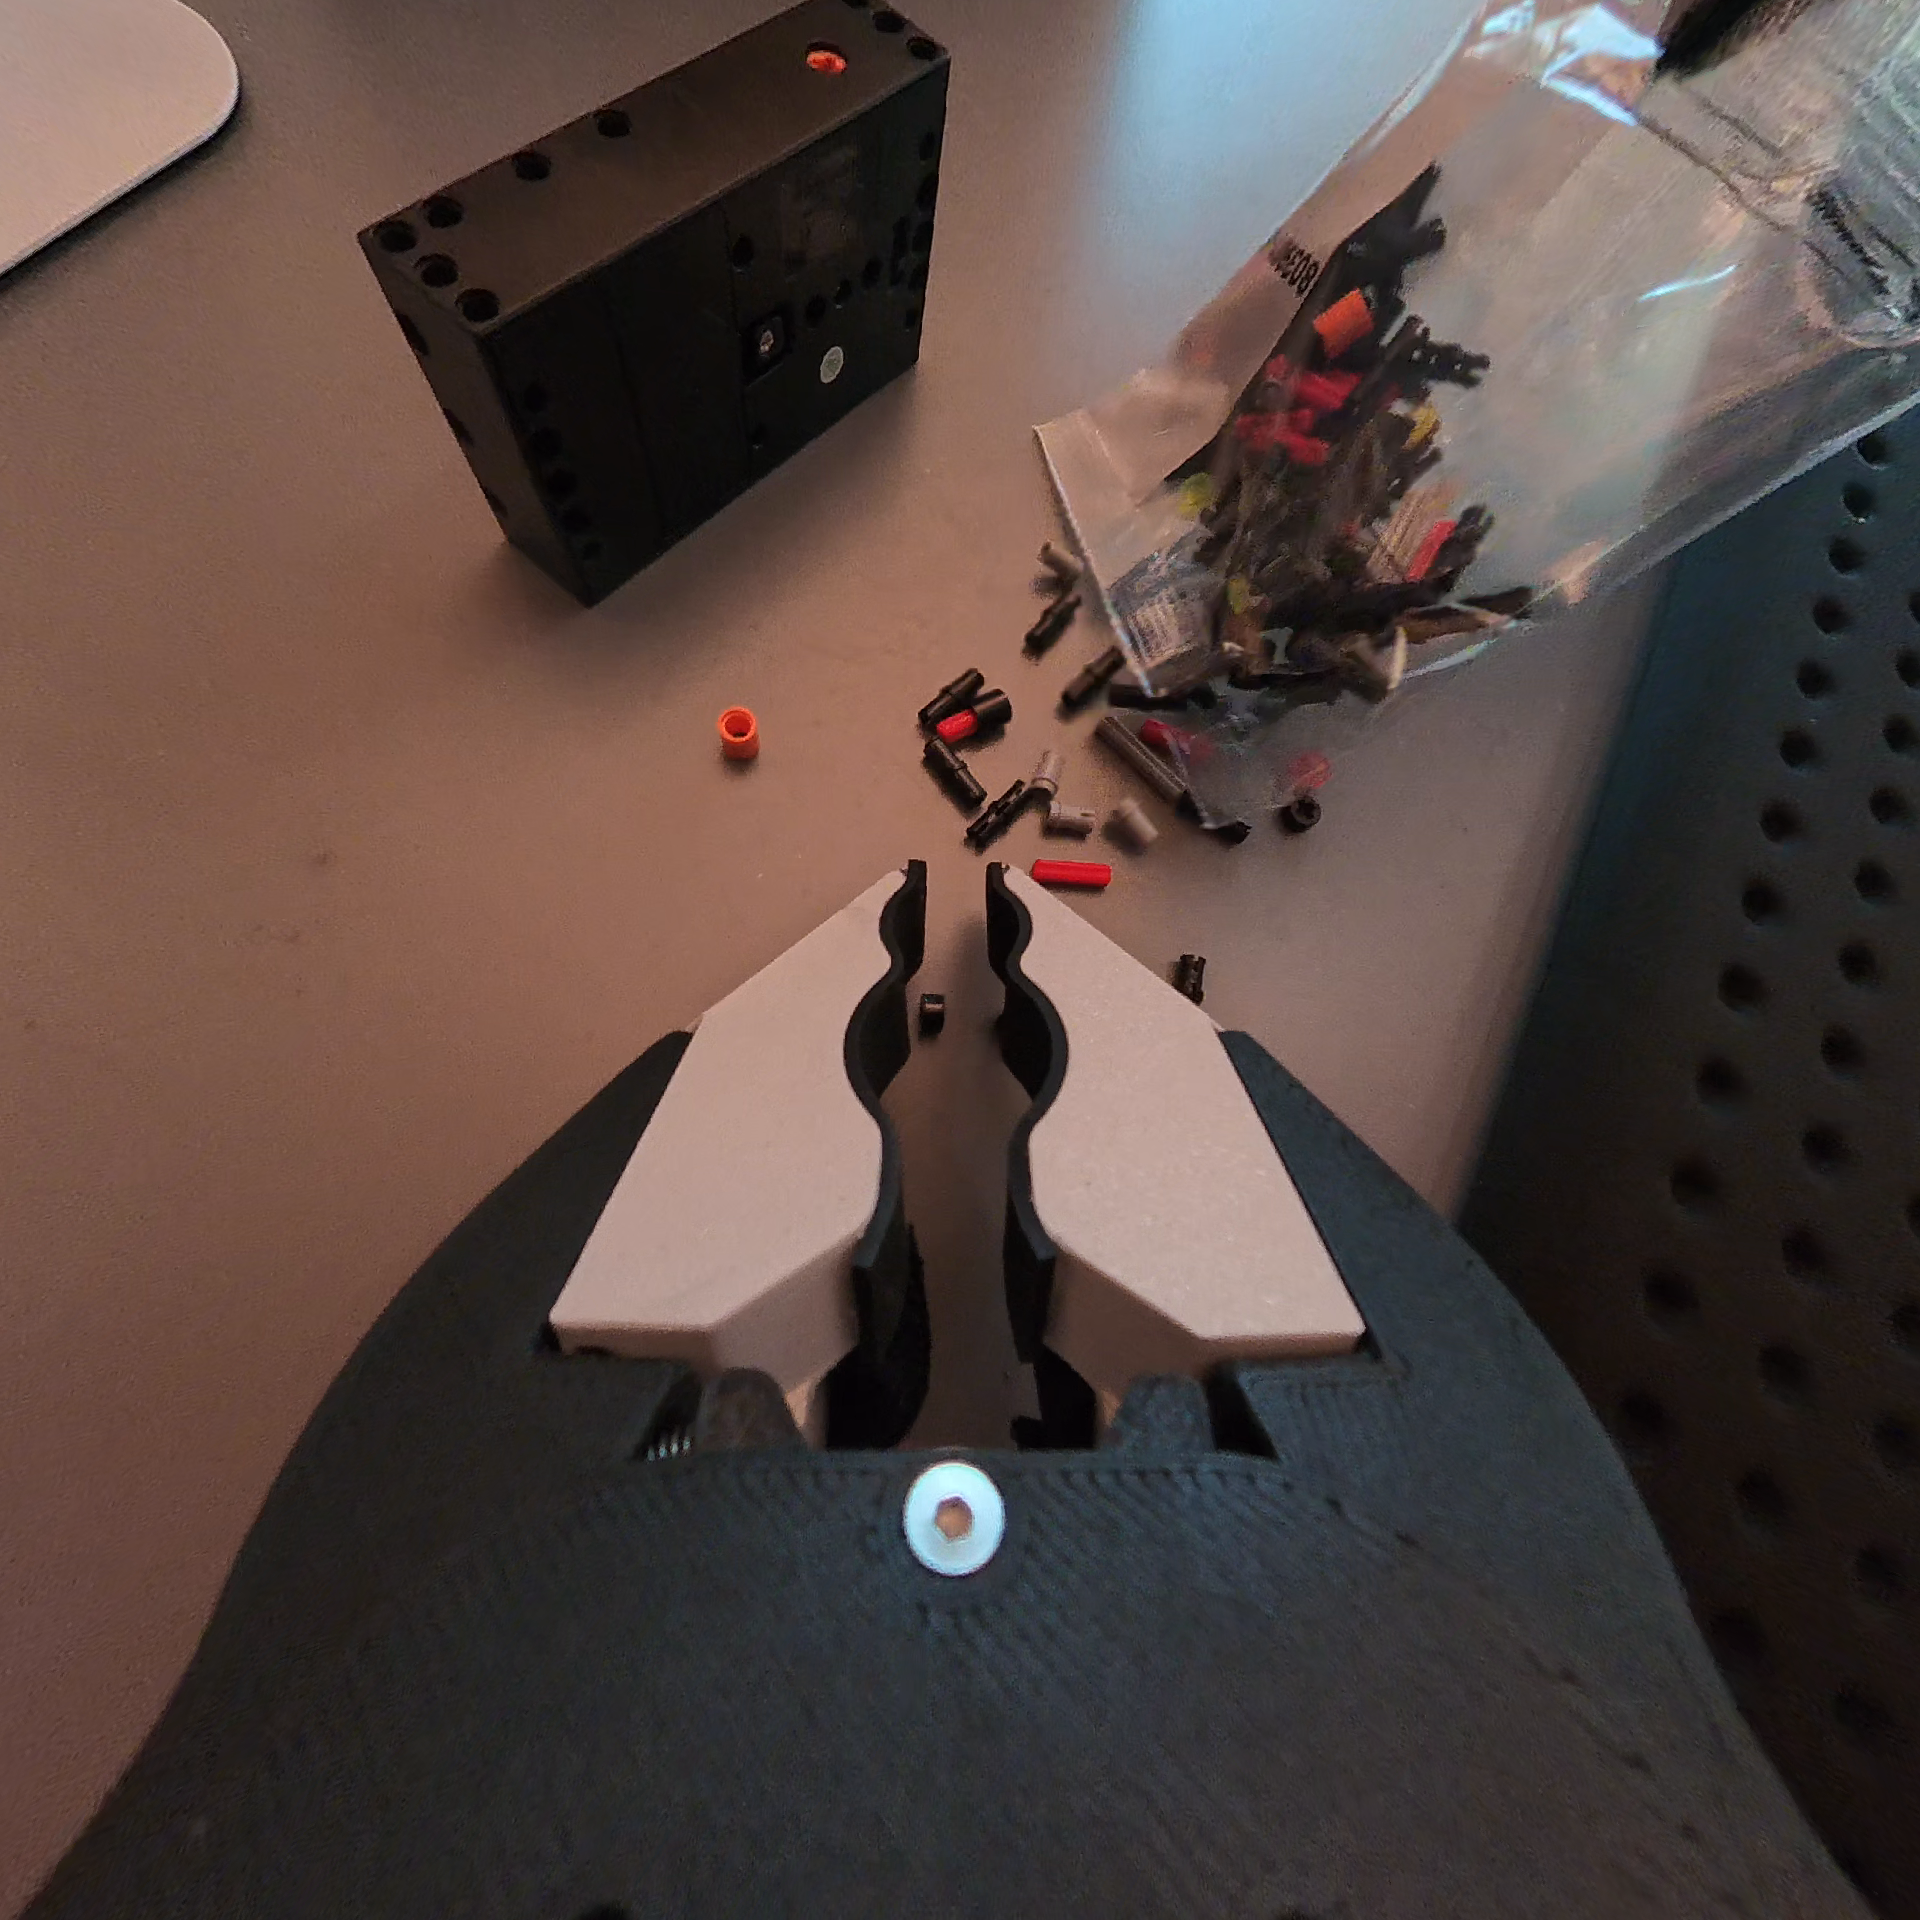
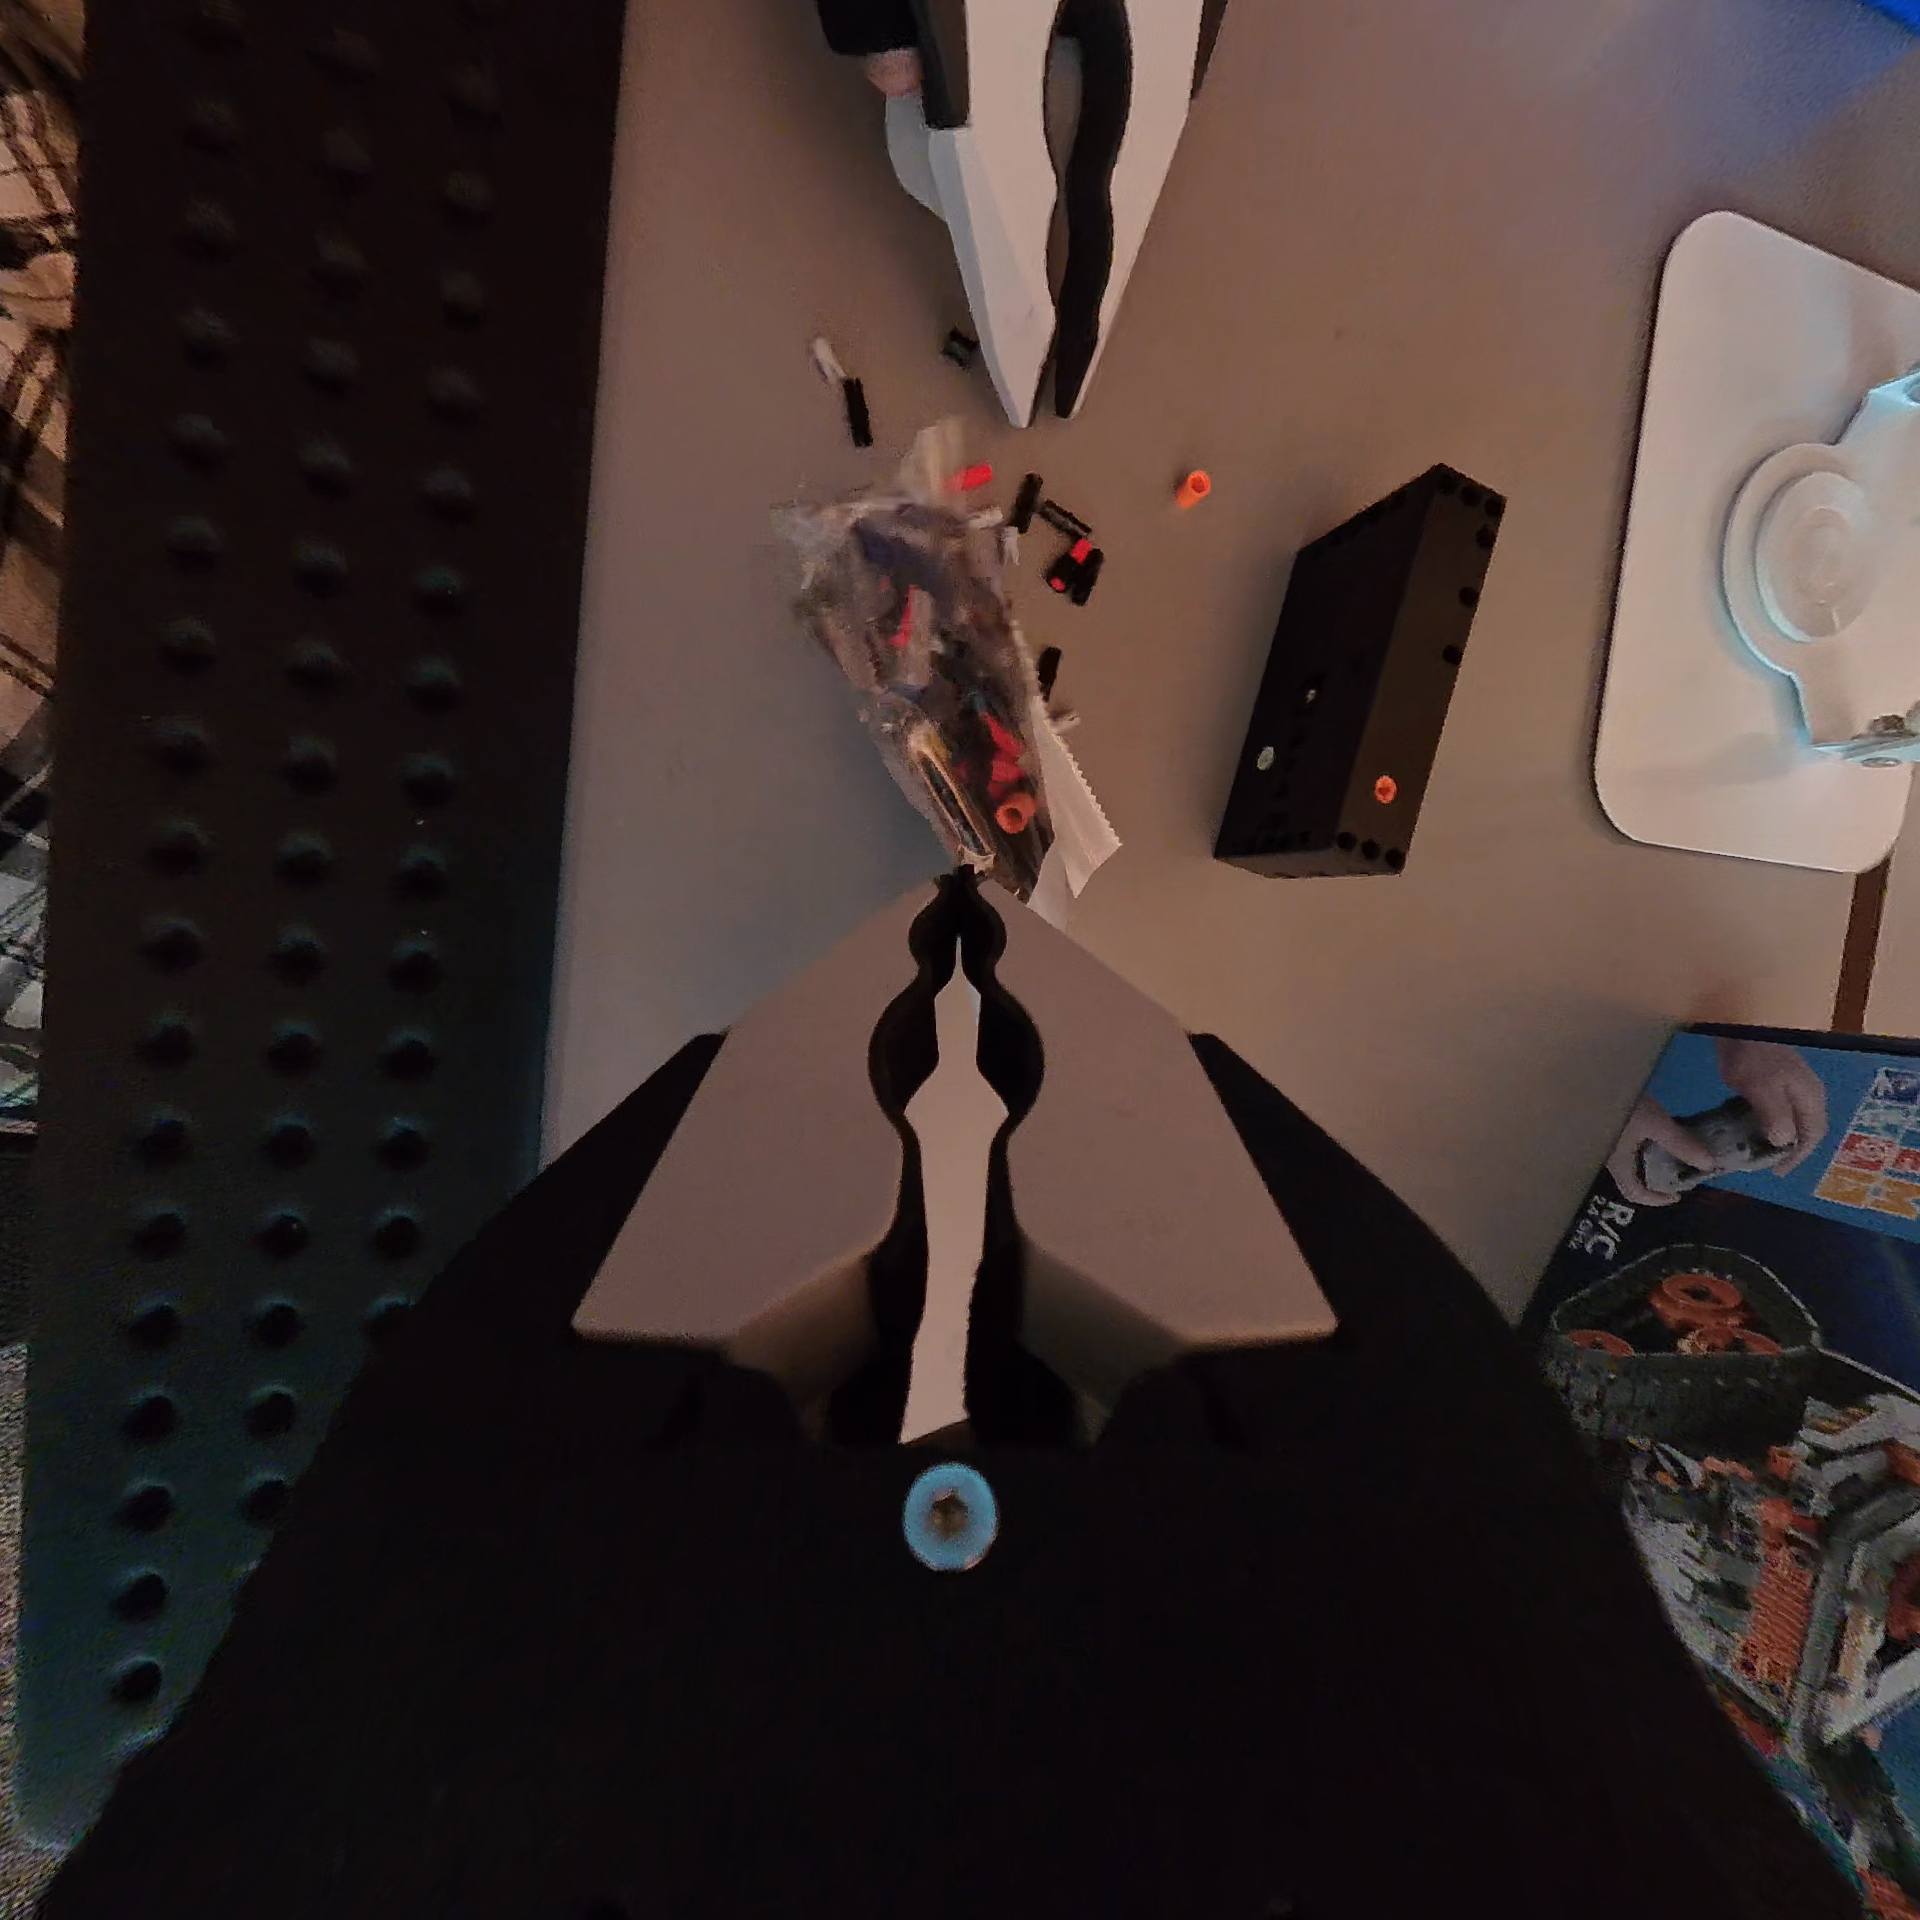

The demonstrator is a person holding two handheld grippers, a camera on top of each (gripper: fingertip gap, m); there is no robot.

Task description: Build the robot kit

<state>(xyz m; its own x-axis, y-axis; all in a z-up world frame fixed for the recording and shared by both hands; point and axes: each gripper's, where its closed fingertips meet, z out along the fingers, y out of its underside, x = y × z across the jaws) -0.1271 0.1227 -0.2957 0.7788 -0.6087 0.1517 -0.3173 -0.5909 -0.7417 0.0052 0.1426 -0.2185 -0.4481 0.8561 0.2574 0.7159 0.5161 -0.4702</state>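
Pinching clear parts bag (image 2: 925,665) corner, right tongs (image 2: 958,883) closed above table, left tongs (image 1: 956,871) slightly parted, empty, near spilled pins (image 1: 966,727).

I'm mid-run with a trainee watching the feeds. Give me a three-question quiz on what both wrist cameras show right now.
1. True or false: the right tongs are pinched shut on the clear plastic bag of small building-set pins.
2. Multiple choice: which loose piece lies closest to the tips of the left tongs? A) the orange bush B) the red pin C) the black battery box
3. Fill in: the colour of the small piece plugged into a hole of the black battery box is ____.

Key: 1 true; 2 B; 3 orange.
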